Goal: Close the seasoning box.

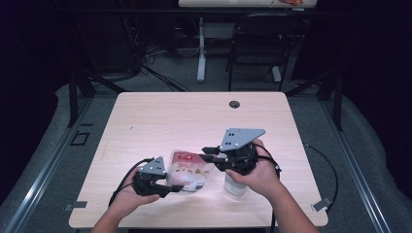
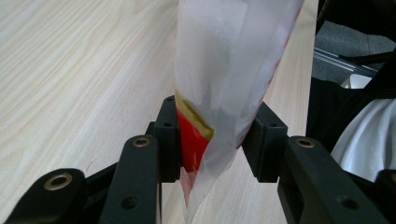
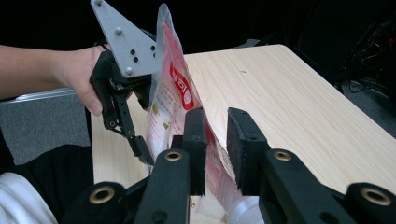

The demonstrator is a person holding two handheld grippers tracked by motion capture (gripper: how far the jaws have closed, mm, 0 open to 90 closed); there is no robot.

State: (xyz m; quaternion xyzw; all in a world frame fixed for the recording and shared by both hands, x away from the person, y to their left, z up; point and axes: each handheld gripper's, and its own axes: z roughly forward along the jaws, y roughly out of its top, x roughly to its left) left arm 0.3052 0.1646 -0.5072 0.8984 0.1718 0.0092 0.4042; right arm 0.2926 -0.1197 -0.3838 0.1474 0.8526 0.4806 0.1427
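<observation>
I have the bag (image 1: 188,170) pinched by one edge in my left claw (image 1: 171,188), pads pressed on both faces of the film, so it stands upright off the table (image 1: 160,121) and its mouth stays reachable from the other side. The bag rises straight out from between those jaws. My right claw (image 3: 216,140) sits at the opposite edge with the film running between its jaws; there is a gap at the right-hand pad, so I judge that it has no grip on the bag. Just under that claw stands a small clear bottle (image 1: 232,186), likely what goes in. The bag carries a red label (image 3: 181,86) with white print, too small for me to read.
</observation>
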